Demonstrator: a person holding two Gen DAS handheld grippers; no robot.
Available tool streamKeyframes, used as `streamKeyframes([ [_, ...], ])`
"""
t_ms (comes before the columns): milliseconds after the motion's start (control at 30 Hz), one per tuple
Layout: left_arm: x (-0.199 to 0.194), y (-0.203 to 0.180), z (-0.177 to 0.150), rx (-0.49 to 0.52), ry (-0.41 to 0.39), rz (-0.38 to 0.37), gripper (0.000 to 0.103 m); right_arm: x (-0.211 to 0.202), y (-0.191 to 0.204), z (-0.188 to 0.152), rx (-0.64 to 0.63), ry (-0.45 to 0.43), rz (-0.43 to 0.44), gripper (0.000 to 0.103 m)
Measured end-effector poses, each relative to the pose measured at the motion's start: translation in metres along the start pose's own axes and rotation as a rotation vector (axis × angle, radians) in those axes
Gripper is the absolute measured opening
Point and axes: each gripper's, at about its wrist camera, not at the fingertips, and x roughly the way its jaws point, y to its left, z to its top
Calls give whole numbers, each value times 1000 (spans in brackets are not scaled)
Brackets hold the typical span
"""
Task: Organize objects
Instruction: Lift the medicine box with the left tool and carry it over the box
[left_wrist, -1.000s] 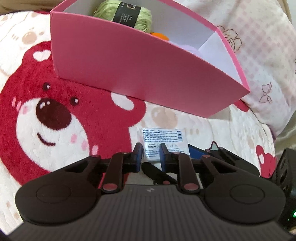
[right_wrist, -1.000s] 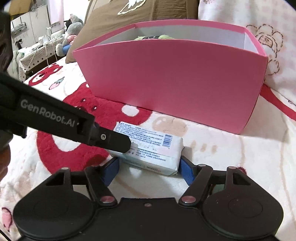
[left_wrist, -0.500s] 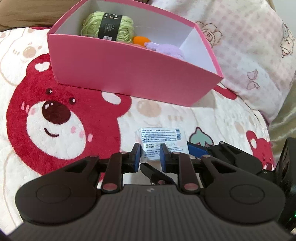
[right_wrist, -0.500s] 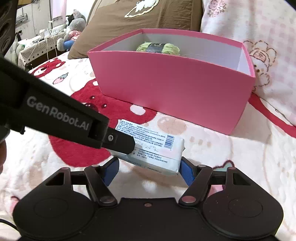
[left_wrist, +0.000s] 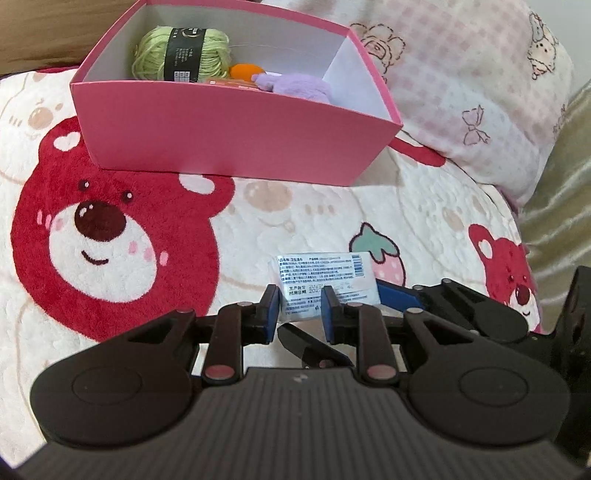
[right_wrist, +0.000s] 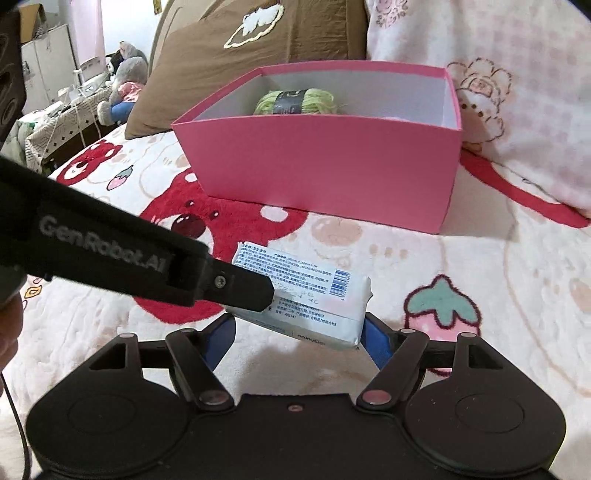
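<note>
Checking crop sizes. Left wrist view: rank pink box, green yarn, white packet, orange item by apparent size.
1. pink box
2. green yarn and white packet: similar in frame; the packet is nearer the camera and partly hidden by the left gripper, so unranked
3. orange item, partly hidden

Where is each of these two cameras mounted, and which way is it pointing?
Left wrist view: sits on the left tongs, looking forward and down over the bear blanket at the wipes packet pinched in them; the right tongs show beside them.

Right wrist view: sits on the right tongs, whose jaws are opening around that packet; the left tongs' black finger crosses in, and a bit of hand shows at the edge.

Shared: packet, pink box, green yarn, blanket.
</note>
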Motion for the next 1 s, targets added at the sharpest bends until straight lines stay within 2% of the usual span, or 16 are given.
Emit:
streamKeyframes([
  [233,-12,3,3,2,41,-23,21,-15,8,5,47,7,-14,82],
  [400,-30,8,16,14,53,-37,21,-22,18,18,55,25,-13,82],
  [533,-50,16,30,-10,52,-79,21,-32,28,42,3,53,-16,81],
  [667,-73,20,41,-7,8,-73,21,-43,42,70,-57,73,-18,81],
  [800,-92,29,59,-40,-6,-77,22,-47,55,97,-59,84,-14,81],
  [1000,-113,31,81,-86,-27,-89,22,-48,56,141,-45,172,19,81],
])
